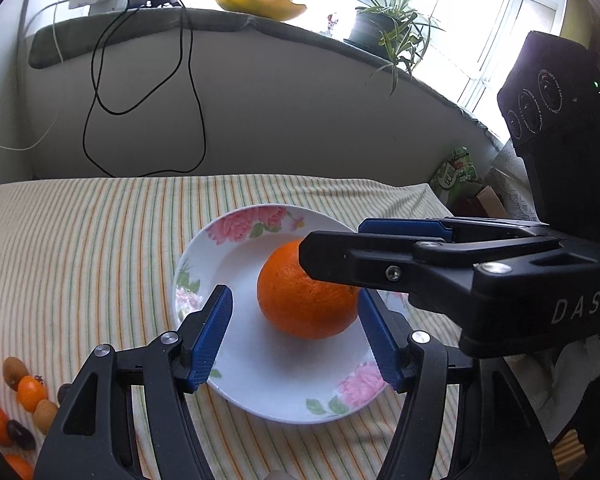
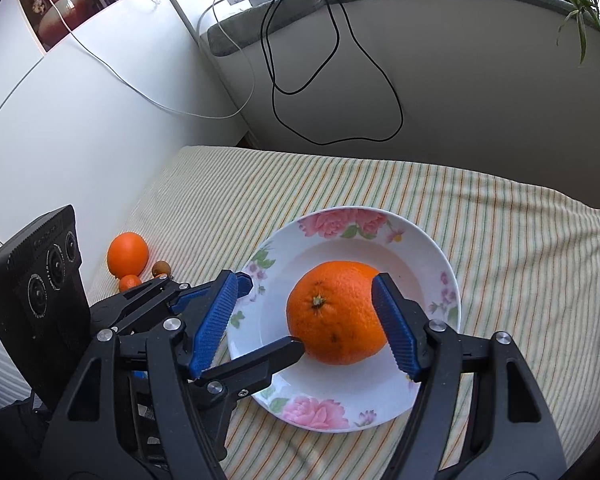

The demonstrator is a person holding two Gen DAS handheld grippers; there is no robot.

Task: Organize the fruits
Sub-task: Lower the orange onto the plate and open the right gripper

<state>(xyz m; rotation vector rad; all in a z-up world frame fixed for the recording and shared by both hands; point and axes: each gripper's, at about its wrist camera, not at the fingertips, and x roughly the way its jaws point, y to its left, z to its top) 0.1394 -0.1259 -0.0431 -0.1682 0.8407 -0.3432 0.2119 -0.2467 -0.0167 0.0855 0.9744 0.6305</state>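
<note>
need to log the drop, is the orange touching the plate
Touching: the right wrist view shows the orange resting in the plate's well, with no gap under it; both grippers stand open around it.

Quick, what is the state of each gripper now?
Left gripper: open, holding nothing, by the orange.
Right gripper: open, around the orange, not clamped.

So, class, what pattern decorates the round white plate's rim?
Pink flowers with green leaves; right wrist view shows it best.
</note>
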